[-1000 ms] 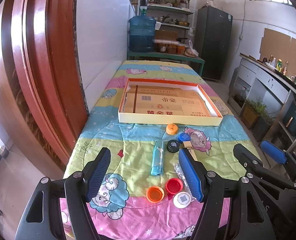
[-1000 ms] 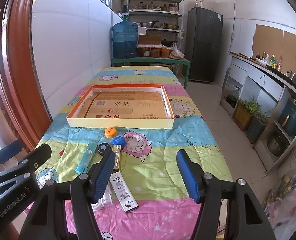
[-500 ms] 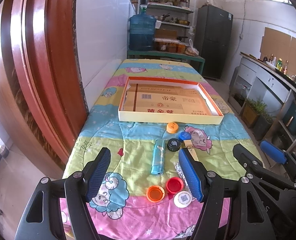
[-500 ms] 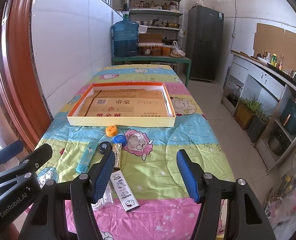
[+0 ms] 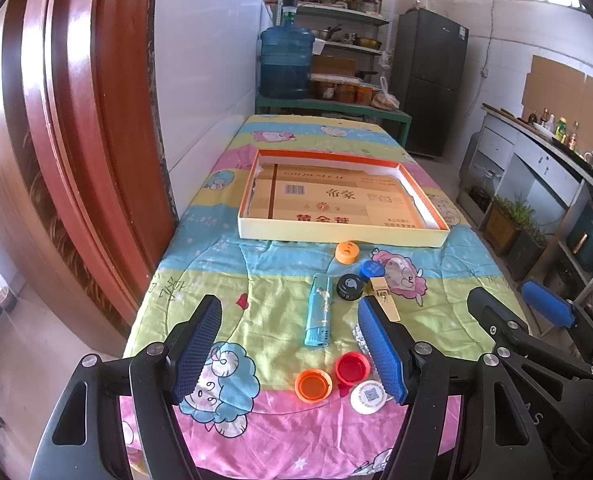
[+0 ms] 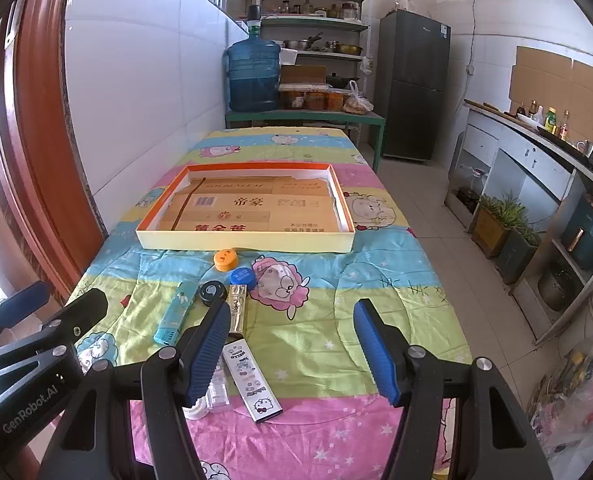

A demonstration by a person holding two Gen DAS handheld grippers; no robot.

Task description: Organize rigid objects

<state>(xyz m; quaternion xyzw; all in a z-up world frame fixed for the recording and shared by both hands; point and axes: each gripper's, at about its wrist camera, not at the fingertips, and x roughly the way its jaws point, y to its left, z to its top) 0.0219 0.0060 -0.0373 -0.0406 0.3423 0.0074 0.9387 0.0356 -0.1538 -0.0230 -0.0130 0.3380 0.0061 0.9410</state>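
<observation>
I hold my left gripper (image 5: 288,344) spread wide over the near end of the table, nothing between its blue pads (image 5: 380,352), because I have not yet chosen what to lift. My right gripper (image 6: 292,344) hangs equally wide and empty just to its right, ready for the pieces on that side.

Right under the left gripper lie three caps close together: an orange cap (image 5: 313,385) and a red cap (image 5: 352,367), both mouth up, and a white cap (image 5: 369,397) with a printed code. Just beyond them rests a light blue lighter (image 5: 318,314), lengthwise toward the far end. Farther on sit a black cap (image 5: 349,286), a blue cap (image 5: 371,269) and an orange lid (image 5: 347,251), and beside the black cap a gold lighter (image 6: 237,305).

Near the right gripper's left finger lies a white lighter (image 6: 252,380) with a cartoon print, and a clear one is half hidden under that finger.

At mid-table stands the shallow cardboard-lined box (image 5: 336,236), open and apparently empty. I judge it to be where all these loose pieces belong, with the nearest caps as the easiest start.
</observation>
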